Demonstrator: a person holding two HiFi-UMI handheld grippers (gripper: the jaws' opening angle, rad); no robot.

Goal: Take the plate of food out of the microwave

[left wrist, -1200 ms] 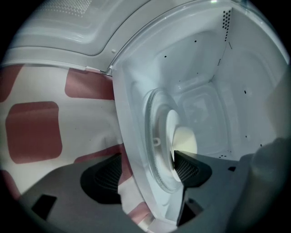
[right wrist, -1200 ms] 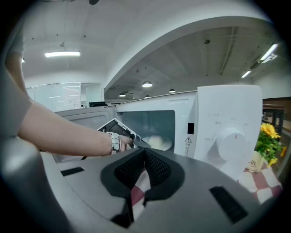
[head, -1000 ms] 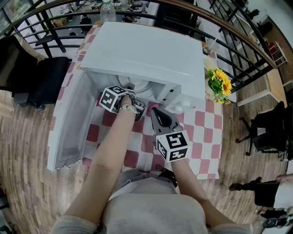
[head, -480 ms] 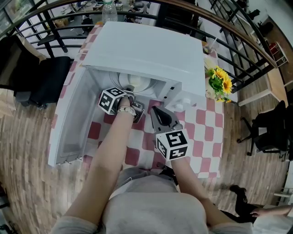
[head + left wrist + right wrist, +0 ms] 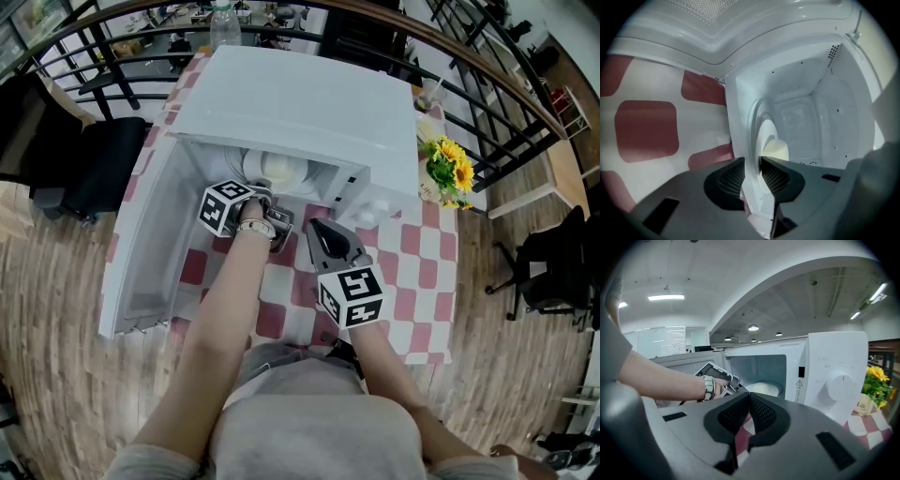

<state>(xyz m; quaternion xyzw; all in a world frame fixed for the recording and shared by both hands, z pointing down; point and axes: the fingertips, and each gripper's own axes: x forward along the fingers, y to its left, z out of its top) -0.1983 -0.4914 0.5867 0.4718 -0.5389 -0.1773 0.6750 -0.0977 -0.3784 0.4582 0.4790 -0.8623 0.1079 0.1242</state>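
A white microwave (image 5: 300,112) stands on a red and white checked tablecloth (image 5: 412,272), its door (image 5: 150,244) swung open to the left. Inside lies a white plate (image 5: 766,140) with a pale mound of food (image 5: 776,150). My left gripper (image 5: 753,171) reaches into the opening. Its jaws are closing, and the plate's near rim fills the narrow gap between the pads. The head view shows that gripper (image 5: 265,183) at the cavity mouth, at the plate (image 5: 281,172). My right gripper (image 5: 316,228) hovers in front of the microwave, shut and empty (image 5: 750,404), facing the plate (image 5: 761,388).
A pot of sunflowers (image 5: 448,169) stands to the right of the microwave, near the control dial (image 5: 839,385). A water bottle (image 5: 221,23) is behind the microwave. A black chair (image 5: 84,159) sits left of the table and dark railings curve behind it.
My left gripper has shifted slightly left at the microwave's mouth. The right gripper has stayed put. A person at the lower right has moved out of view.
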